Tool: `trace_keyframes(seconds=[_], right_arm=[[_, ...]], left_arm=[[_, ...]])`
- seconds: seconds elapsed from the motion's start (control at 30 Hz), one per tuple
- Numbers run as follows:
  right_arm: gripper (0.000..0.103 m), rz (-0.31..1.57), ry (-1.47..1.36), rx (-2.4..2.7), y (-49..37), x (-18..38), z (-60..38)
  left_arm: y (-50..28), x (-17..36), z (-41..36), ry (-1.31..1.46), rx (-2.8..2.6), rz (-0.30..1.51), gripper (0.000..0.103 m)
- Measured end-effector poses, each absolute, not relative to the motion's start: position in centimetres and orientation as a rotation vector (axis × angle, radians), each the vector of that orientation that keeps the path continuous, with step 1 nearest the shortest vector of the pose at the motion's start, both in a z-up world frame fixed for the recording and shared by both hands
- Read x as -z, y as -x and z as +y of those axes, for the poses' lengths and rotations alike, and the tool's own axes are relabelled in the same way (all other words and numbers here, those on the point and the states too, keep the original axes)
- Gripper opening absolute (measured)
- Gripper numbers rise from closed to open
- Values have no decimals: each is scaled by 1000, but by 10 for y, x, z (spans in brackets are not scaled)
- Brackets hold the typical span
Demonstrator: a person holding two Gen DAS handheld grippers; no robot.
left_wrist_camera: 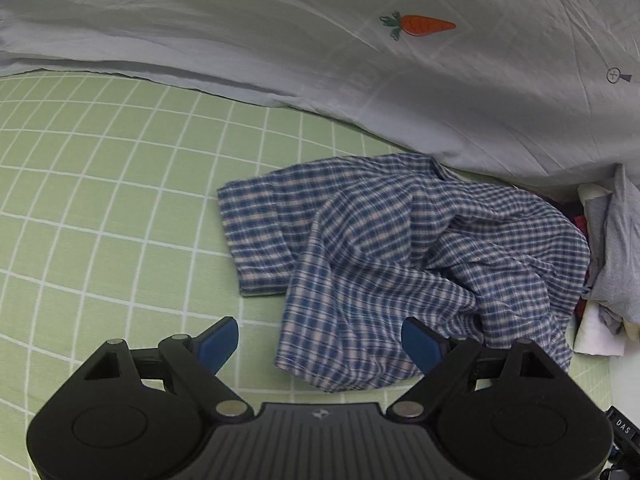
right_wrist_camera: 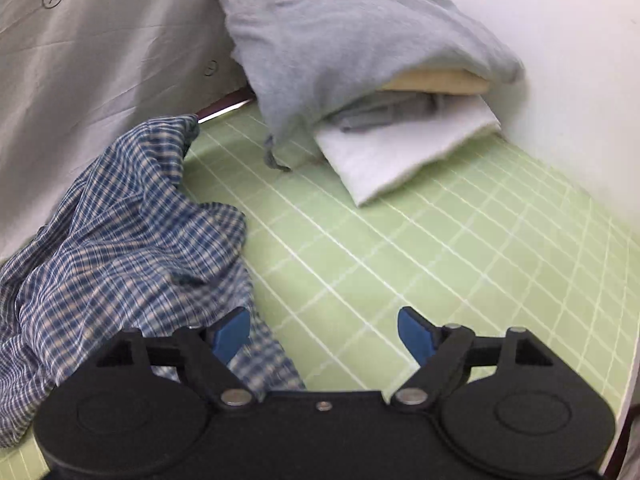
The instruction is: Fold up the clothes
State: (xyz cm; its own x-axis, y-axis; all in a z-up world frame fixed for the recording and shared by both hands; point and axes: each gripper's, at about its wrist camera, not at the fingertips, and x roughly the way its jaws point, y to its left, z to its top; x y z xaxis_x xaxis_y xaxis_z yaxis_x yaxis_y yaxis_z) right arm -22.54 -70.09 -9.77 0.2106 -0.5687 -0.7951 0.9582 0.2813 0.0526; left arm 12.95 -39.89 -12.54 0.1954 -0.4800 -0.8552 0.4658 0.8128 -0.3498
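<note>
A crumpled blue-and-white plaid garment point(left_wrist_camera: 400, 252) lies on the green grid sheet point(left_wrist_camera: 100, 200). It also shows at the left of the right wrist view point(right_wrist_camera: 120, 248). My left gripper point(left_wrist_camera: 320, 340) is open and empty, its jaws spread just above the garment's near hem. My right gripper point(right_wrist_camera: 324, 334) is open and empty, hovering at the garment's right edge, its left pad point(right_wrist_camera: 232, 336) over the cloth and the right pad over bare sheet.
A pale grey duvet with a carrot print point(left_wrist_camera: 424, 26) lies along the far side. A pile of grey, cream and white clothes point(right_wrist_camera: 360, 72) sits by the white wall point(right_wrist_camera: 560, 60), also visible in the left wrist view point(left_wrist_camera: 612, 260). Green sheet point(right_wrist_camera: 440, 260) lies between.
</note>
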Motion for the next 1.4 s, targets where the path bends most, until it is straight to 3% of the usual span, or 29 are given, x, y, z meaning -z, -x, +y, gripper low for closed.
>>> trace_keyframes(seconds=[0.1,0.17,0.27,0.3,0.4,0.67,0.97,1.07,1.13,1.23,1.3,1.4], right_arm=[[87,750,-710,1151,241,102,-687],[87,762,-743,1156,244,108,-684],[87,760,-813,1154,249,115,-680],[87,758,-828,1148,249,116,-680],[87,766,-837,1121,246,116,-678],[75,852,-694,1022,232,114,-658],[75,906,-598,817,221,113,-594],[75,909,-557,774,211,112,-575],[79,895,-525,752,203,108,-566],[86,851,-455,730,188,98,-558],[91,832,-430,736,177,93,-560],[92,813,-422,752,161,89,-570]], left_arm=[[-125,130,-410,25,705,1222,87],[-121,134,-417,32,733,1235,80],[-121,138,-424,26,752,1258,33],[-122,140,-424,23,747,1271,3],[-121,139,-408,30,717,1267,2],[-83,116,-294,38,573,1238,2],[-9,128,-130,124,243,1407,3],[-6,111,-104,143,169,1342,17],[-9,96,-98,132,147,1281,49],[-19,77,-98,91,136,1188,81],[-32,71,-107,48,144,1140,88],[-58,72,-139,3,220,1112,89]])
